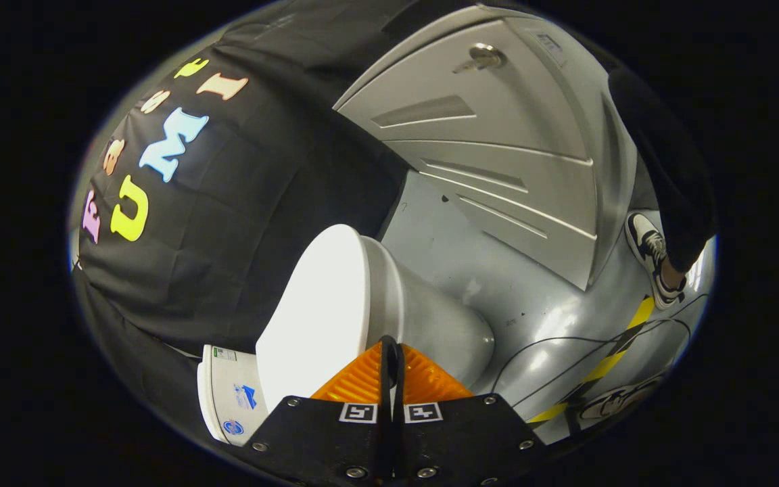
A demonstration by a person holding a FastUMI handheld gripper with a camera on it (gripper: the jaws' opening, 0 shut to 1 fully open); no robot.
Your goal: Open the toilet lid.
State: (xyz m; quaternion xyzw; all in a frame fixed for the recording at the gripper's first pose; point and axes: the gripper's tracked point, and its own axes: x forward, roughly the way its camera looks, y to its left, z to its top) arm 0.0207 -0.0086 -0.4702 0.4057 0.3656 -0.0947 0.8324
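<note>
The handheld black gripper [390, 352] with ribbed orange fingers [356, 383] had its two pads pressed together, only a thin dark seam between them and nothing caught there. A person's leg in dark trousers [667, 169] and black-and-white sneaker [652, 257] stood well beyond.

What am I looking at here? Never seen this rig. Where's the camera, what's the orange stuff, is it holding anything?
The camera rides on a hand-held two-finger gripper and looks forward along its fingers. The orange ribbed wedges are the finger pads, pressed together with nothing between them. The fisheye lens tilts and bends everything. Just ahead of the fingertips is a white toilet: the flat white face is the toilet lid, which looks closed over the bowl. Beyond are a grey floor, a grey door with a lock, a cable, and a person's shoe.
</note>
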